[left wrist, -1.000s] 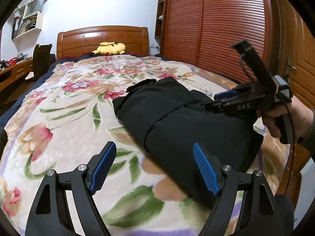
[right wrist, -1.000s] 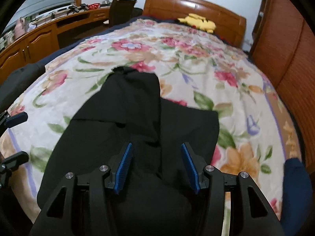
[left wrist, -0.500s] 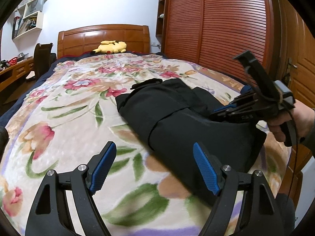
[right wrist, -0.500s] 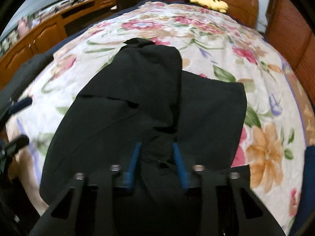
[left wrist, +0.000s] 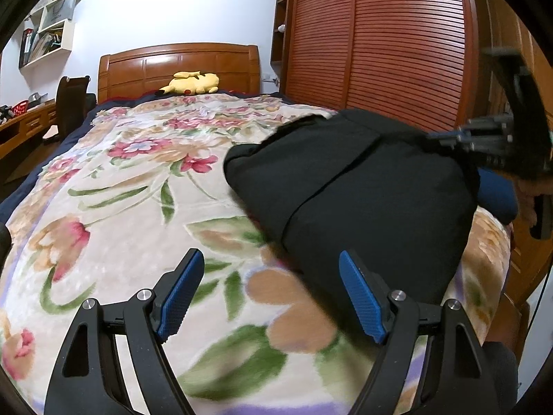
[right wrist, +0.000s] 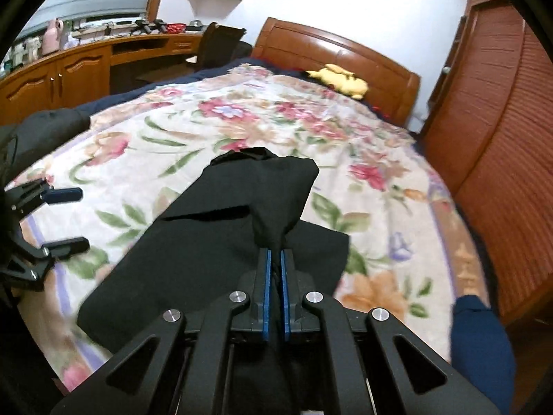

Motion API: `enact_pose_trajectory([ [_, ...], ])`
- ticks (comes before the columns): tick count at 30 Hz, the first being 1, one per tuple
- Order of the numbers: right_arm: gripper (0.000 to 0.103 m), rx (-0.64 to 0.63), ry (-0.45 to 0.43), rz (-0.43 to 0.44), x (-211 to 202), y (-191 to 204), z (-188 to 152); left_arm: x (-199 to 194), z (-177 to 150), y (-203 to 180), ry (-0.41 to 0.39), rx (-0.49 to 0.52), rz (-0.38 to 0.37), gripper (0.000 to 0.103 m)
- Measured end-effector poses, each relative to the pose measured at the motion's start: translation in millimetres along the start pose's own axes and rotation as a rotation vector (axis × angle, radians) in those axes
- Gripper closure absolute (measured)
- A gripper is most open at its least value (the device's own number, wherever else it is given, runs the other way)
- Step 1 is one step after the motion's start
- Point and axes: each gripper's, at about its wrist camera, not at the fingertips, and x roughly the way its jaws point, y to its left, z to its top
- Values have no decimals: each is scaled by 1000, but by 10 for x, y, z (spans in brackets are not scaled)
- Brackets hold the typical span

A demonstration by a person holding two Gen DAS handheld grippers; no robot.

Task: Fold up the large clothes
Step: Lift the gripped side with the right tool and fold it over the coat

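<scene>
A large black garment (left wrist: pixel 352 190) lies partly folded on the floral blanket (left wrist: pixel 138 207) near the bed's foot. My right gripper (right wrist: pixel 274 276) is shut on a bunched fold of the garment (right wrist: pixel 242 228) and lifts it off the blanket. It shows at the right of the left wrist view (left wrist: pixel 446 138), pinching the cloth's upper edge. My left gripper (left wrist: pixel 273 294) is open and empty, low over the blanket just left of the garment's near corner. It shows at the left edge of the right wrist view (right wrist: pixel 65 218).
A yellow plush toy (left wrist: pixel 191 83) lies by the wooden headboard (left wrist: pixel 179 65). A slatted wooden wardrobe (left wrist: pixel 380 45) runs along the bed's right side. A desk (right wrist: pixel 86 65) with a chair (right wrist: pixel 217 45) stands left of the bed. A dark blue cloth (right wrist: pixel 480 342) hangs at the bed's right corner.
My right gripper closed on the garment's fold and raised it, so the cloth now hangs up off the blanket. My left gripper stayed open and barely moved.
</scene>
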Motion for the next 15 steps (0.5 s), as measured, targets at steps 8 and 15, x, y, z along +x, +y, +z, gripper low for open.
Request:
enact_pose_trajectory([
  [8, 98, 95, 178, -44, 463, -151, -646, 0, 16, -47, -12, -9, -6, 22],
  [15, 76, 144, 150, -64, 351, -172, -530, 15, 1, -82, -7, -3, -1, 22],
])
